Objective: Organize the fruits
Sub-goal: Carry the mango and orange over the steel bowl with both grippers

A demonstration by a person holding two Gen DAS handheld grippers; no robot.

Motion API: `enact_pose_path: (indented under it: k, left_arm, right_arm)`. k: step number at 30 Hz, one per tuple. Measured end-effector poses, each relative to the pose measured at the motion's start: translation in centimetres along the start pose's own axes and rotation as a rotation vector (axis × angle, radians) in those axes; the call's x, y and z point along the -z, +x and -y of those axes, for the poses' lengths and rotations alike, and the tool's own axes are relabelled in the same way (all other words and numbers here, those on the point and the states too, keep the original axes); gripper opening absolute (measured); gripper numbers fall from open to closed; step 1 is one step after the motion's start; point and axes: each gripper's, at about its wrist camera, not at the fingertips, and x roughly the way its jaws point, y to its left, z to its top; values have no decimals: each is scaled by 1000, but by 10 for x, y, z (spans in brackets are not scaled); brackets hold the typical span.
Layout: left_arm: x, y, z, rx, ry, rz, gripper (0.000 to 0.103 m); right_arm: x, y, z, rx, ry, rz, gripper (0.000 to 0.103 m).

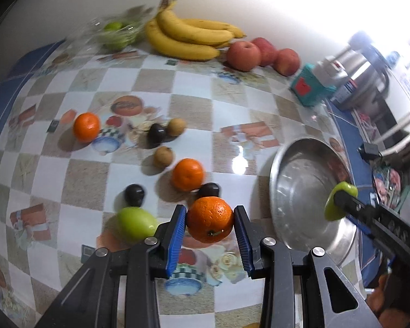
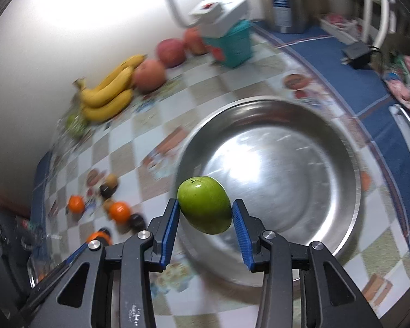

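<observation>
**Both grippers loaded over the fruit table**

The checkered table (image 1: 194, 87) carries my steel bowl (image 2: 273, 164) at its right side, empty. Bananas (image 1: 186, 35) and three apples (image 1: 259, 53) lie along the far wall. My left gripper (image 1: 210, 222) is clamped on an orange (image 1: 210, 218), raised above the cloth. My right gripper (image 2: 205, 209) pinches a green fruit (image 2: 205, 205) above the bowl's near rim. Loose on the table: another green fruit (image 1: 136, 222), two oranges (image 1: 188, 174), dark and brown small fruits.
</observation>
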Motion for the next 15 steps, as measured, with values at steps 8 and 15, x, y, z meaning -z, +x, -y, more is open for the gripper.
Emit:
enact_pose_path:
  k: [8,15]
  left_arm:
    - [8,2,46,42,129,11,38]
    - [15,7,91,89,259,35,38]
  right_arm:
    - [-15,-13,58,78,141,59,42]
    - [-20,-26,87,126,206,99,42]
